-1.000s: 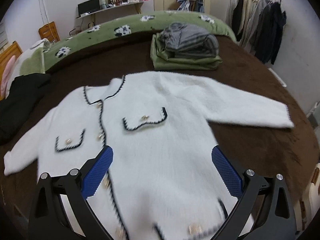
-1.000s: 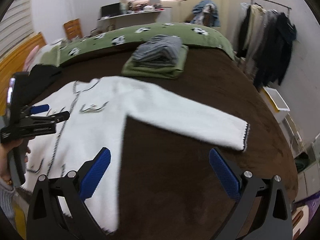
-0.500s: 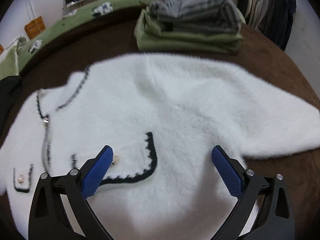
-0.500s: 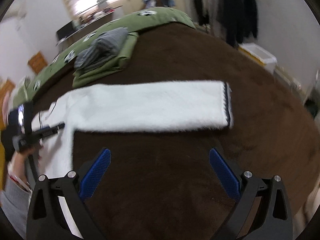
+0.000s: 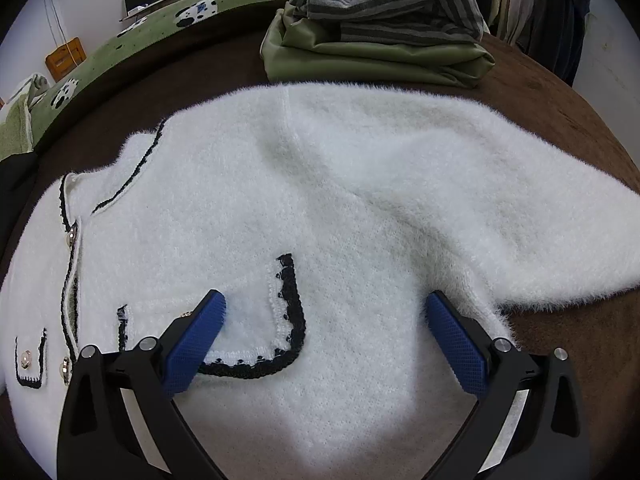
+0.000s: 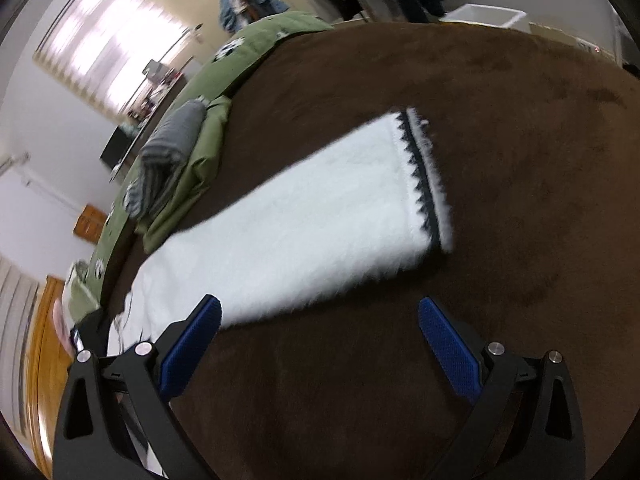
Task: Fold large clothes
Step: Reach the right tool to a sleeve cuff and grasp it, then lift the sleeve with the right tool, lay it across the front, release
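The white cardigan (image 5: 320, 208) lies flat on the brown bed (image 6: 440, 60). Both tools have dropped closer: left tool (image 5: 324, 320) spread over its pocket, right tool (image 6: 320, 320) spread near the sleeve (image 6: 320, 216), so folding looks imminent.

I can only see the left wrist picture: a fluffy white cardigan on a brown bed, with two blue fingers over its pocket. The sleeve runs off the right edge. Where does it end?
Observer: The sleeve lies flat and straight on the brown bedspread, ending in a cuff with black zigzag trim.
Visitor: Is the other tool holding that cuff?
Observer: No. The right hand-held gripper is open, with bare bedspread between its fingers. The cuff lies further ahead.
Visitor: Is it touching the sleeve at all?
Observer: I cannot tell; one finger's tip sits by the sleeve's near edge.
Visitor: Anything beyond the bed?
Observer: A white bin stands past its far side.
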A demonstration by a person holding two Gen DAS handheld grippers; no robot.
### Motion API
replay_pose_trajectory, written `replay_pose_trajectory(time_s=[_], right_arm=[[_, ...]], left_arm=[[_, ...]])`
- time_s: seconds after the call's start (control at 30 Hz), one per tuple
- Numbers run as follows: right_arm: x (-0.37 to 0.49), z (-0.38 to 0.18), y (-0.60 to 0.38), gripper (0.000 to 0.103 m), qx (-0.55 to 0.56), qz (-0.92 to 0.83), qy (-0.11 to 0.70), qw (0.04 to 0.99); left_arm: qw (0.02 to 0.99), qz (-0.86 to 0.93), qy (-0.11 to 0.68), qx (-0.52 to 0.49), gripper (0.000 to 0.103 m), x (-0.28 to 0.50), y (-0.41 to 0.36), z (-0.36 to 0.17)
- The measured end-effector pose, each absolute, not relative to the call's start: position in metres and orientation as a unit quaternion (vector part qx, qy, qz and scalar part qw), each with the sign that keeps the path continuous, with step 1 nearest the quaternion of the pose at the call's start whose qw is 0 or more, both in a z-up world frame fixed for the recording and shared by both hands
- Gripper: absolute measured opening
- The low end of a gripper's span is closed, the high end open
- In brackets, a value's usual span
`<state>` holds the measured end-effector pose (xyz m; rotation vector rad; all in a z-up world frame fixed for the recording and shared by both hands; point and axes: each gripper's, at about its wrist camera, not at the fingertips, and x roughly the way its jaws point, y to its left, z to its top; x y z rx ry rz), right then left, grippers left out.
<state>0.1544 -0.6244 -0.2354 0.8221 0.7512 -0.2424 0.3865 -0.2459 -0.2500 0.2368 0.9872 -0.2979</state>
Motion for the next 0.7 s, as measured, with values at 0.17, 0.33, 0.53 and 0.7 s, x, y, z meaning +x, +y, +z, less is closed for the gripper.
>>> replay_pose_trajectory(time_s=[0.17,0.33,0.53,0.7], right_arm=[[0.175,-0.24,-0.641,0.094,0.387,-0.14,0.331,0.849],[0.183,-0.243,-0.652,0.037,0.39,-0.146,0.332,0.846],[0.174,-0.253,-0.645,0.011,0.365,-0.135,0.325,0.862],[0.174,-0.249,-0.641,0.01,0.346,-0.136,0.319,0.872]], left_arm=[[0.865,-0.141,0.468,0.114,0.098,0.385,-0.246,-0.251],[0.868,-0.139,0.462,0.115,0.098,0.383,-0.247,-0.252],[0.872,-0.137,0.456,0.115,0.098,0.38,-0.247,-0.253],[0.873,-0.137,0.454,0.115,0.098,0.379,-0.247,-0.253]])
